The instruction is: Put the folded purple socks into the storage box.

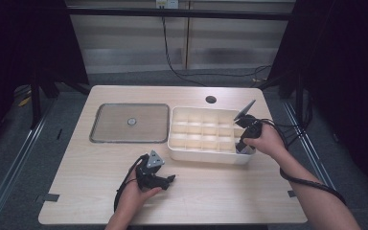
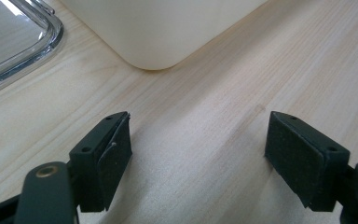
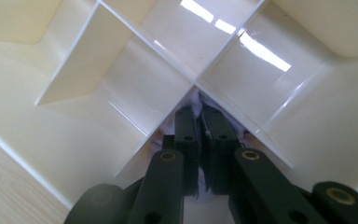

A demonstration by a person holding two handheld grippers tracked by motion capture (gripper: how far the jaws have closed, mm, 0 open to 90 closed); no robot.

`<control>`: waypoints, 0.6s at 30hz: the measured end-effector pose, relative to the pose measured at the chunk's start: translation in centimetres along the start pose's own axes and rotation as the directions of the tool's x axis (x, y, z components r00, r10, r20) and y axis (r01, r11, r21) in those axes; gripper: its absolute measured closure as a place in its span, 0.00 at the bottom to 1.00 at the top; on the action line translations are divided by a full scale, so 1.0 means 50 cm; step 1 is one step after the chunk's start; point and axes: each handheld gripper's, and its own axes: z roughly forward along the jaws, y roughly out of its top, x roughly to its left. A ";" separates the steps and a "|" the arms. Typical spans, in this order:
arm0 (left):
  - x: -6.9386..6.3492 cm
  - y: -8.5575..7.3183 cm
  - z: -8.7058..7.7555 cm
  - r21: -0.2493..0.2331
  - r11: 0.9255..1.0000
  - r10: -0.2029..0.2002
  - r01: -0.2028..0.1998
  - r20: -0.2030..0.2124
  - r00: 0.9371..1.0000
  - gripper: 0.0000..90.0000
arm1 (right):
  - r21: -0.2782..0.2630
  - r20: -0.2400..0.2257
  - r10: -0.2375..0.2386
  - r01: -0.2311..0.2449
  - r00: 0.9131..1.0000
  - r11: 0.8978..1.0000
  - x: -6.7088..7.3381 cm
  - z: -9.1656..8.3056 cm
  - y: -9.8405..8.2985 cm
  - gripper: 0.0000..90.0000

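Nearest you, your left hand-held gripper (image 1: 168, 179) rested low on the worktop (image 1: 211, 191), lying roughly level and aimed to the right. Its jaws stood wide apart with bare wood between them, as the left gripper view showed, and a rounded corner of the tray (image 2: 158, 32) lay just ahead of them.

Farther out on the right, your right hand-held gripper (image 1: 243, 148) pointed steeply down into the near right corner compartment of the tray (image 1: 206, 154), a cream box divided into many cells. In the right gripper view its jaws were all but closed, pads (image 3: 186, 135) nearly meeting, with something thin and pale pinched between them at the bottom of that cell (image 3: 200, 100); what it was could not be told. The dividers (image 3: 135, 51) rose around the tips.

Beyond your left hand, the clear lid (image 1: 130, 122) lay flat on the worktop, just beside the tray's left wall.
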 end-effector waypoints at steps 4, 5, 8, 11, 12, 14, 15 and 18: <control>0.000 0.000 0.000 -0.001 1.000 0.000 0.000 0.000 1.000 0.25 | 0.001 0.009 -0.009 0.009 1.000 1.000 0.005 -0.008 0.001 0.92; 0.000 0.000 0.000 0.000 1.000 0.000 0.000 0.000 1.000 0.25 | 0.002 0.013 -0.012 0.012 1.000 1.000 0.006 -0.009 0.002 0.91; 0.001 0.000 0.000 0.002 1.000 0.004 -0.004 -0.004 1.000 0.25 | 0.004 0.017 -0.019 0.019 1.000 1.000 0.008 -0.015 0.004 0.90; 0.000 0.000 0.001 -0.007 1.000 -0.005 0.005 -0.004 1.000 0.25 | 0.009 0.014 -0.011 0.011 1.000 1.000 0.007 -0.020 0.005 0.89; -0.001 0.000 0.001 -0.007 1.000 -0.011 0.011 -0.001 1.000 0.25 | 0.005 0.014 -0.012 0.012 1.000 1.000 0.007 -0.021 0.005 0.89; -0.001 0.000 0.001 -0.007 1.000 -0.011 0.011 -0.001 1.000 0.25 | 0.010 0.020 -0.017 0.017 1.000 1.000 0.008 -0.024 0.007 0.89; -0.001 0.000 0.001 -0.008 1.000 -0.010 0.010 -0.002 1.000 0.25 | 0.010 0.022 -0.016 0.016 1.000 1.000 0.009 -0.026 0.008 0.89; -0.001 0.000 0.001 -0.009 1.000 -0.009 0.009 -0.001 1.000 0.25 | 0.009 0.024 -0.017 0.016 1.000 1.000 0.009 -0.034 0.009 0.88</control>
